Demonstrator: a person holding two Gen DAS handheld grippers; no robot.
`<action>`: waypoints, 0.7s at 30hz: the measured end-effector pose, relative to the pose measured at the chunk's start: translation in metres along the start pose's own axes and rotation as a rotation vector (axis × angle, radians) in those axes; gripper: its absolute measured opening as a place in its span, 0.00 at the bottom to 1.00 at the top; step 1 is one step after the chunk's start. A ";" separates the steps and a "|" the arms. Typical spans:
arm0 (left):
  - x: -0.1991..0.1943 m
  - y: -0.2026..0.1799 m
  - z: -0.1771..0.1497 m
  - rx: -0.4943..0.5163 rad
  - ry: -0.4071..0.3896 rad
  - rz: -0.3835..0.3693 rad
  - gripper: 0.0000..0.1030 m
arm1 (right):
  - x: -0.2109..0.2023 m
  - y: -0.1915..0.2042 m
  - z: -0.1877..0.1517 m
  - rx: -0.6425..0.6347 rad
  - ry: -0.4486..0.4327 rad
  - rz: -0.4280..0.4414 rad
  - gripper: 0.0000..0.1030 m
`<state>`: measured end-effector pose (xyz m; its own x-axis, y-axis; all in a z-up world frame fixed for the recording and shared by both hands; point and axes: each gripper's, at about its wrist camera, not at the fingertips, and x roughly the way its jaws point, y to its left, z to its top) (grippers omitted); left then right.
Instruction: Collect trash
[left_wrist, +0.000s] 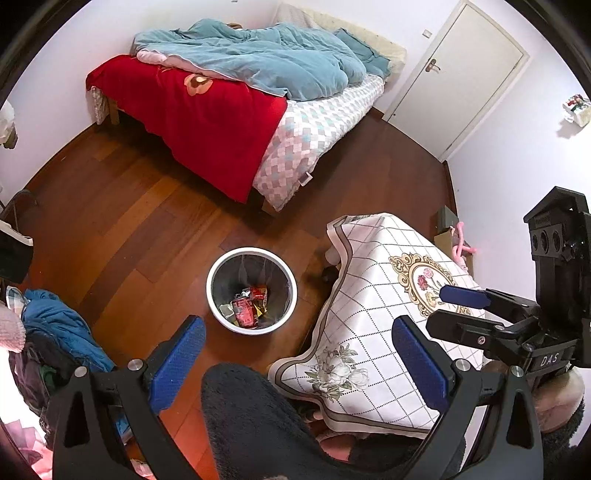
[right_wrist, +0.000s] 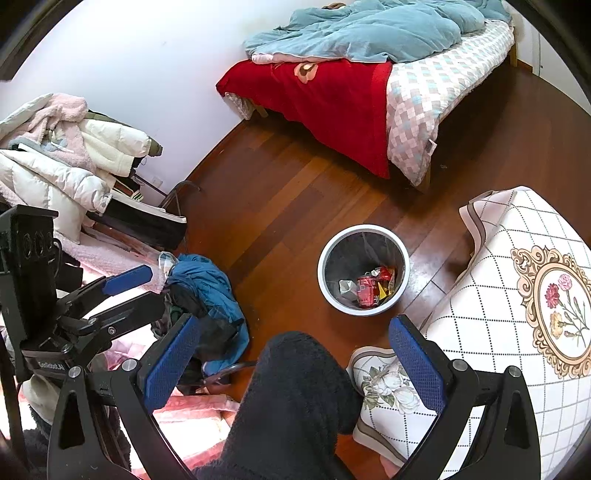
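Note:
A white trash bin (left_wrist: 255, 329) (right_wrist: 354, 309) with a grey liner stands on the wooden floor, just beyond both grippers. Inside it lie a crushed red can and several crumpled wrappers (left_wrist: 249, 308) (right_wrist: 369, 290). My left gripper (left_wrist: 299, 365) is open above a person's dark fleece-clad leg (left_wrist: 258, 417), with nothing between its blue pads. My right gripper (right_wrist: 295, 363) is also open and holds nothing. Each gripper shows in the other's view: the right one (left_wrist: 437, 310) over the table, the left one (right_wrist: 157, 286) over the clothes.
A low table under a white floral cloth (left_wrist: 388, 288) (right_wrist: 498, 314) stands right of the bin. A heap of clothes (right_wrist: 207, 284) lies to the left. Beyond are a bed with red and blue covers (left_wrist: 207, 110) and a closed door (left_wrist: 458, 74).

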<state>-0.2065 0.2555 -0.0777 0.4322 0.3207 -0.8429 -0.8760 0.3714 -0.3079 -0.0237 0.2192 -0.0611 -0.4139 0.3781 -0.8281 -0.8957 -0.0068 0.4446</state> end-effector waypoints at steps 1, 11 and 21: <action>0.000 0.000 0.000 0.000 -0.001 0.002 1.00 | 0.000 0.001 0.000 -0.002 0.000 0.001 1.00; -0.001 0.002 -0.001 -0.004 -0.003 0.001 1.00 | 0.001 0.004 0.000 -0.010 0.002 0.010 1.00; -0.002 0.003 -0.002 -0.006 -0.003 0.002 1.00 | -0.001 0.003 -0.001 -0.019 0.008 0.015 1.00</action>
<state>-0.2101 0.2542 -0.0779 0.4310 0.3243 -0.8420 -0.8782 0.3653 -0.3088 -0.0265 0.2183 -0.0590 -0.4289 0.3705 -0.8239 -0.8921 -0.0305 0.4507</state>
